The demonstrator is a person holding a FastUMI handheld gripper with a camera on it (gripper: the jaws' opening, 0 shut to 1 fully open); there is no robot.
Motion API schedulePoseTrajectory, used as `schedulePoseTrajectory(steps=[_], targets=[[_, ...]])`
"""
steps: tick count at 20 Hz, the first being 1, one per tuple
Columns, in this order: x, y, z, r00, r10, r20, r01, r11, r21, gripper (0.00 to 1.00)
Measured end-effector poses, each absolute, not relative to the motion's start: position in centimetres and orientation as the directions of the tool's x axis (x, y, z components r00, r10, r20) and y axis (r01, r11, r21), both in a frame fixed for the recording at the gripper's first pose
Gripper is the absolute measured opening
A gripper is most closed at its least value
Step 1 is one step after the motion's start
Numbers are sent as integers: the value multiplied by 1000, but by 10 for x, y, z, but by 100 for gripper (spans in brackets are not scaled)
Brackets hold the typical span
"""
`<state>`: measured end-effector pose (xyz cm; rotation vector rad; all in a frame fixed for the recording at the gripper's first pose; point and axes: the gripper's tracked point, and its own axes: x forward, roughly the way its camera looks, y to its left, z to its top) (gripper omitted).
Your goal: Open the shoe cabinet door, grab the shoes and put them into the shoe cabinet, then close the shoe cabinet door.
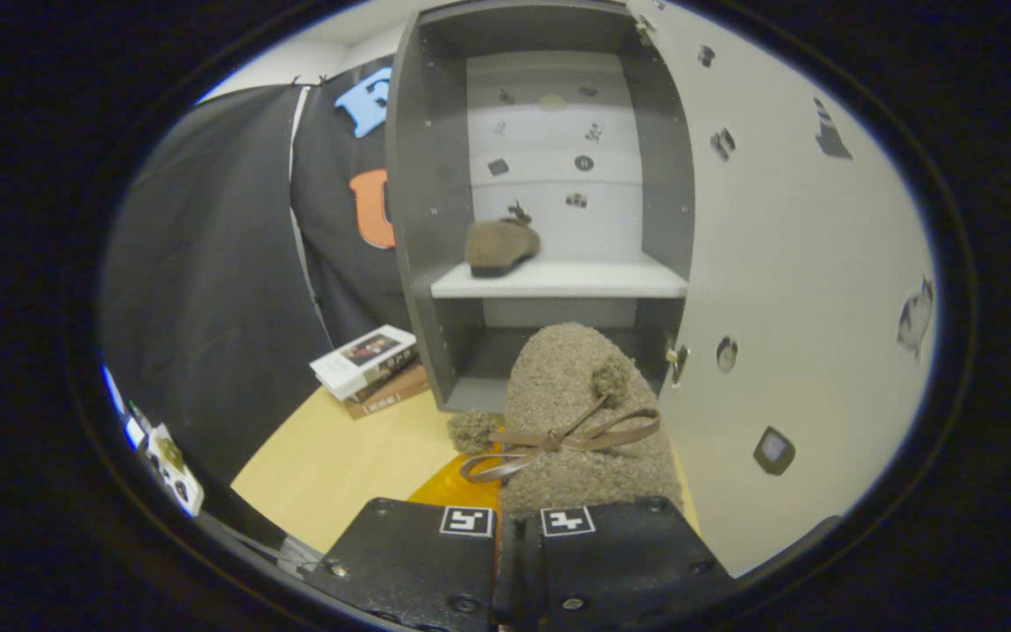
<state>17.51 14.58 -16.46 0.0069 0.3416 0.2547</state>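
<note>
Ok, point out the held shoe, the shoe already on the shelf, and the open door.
held shoe [571,386], gripper view, fuzzy toe.
shelved shoe [500,245], gripper view, its side.
open door [786,263], gripper view, inner face.

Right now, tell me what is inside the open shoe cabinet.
One brown shoe sits on the white shelf of the shoe cabinet. The second shoe, held in the tongs, covers most of the lower compartment, so that part stays unknown.

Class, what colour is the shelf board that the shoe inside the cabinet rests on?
White, seen in the tool's own view: the shelf board under the brown shoe.
</note>
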Motion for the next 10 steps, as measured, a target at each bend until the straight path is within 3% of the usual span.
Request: schedulePoseTrajectory(steps=[10], targets=[[232,152,-23,967,225,-117,-223,974,28,7]])
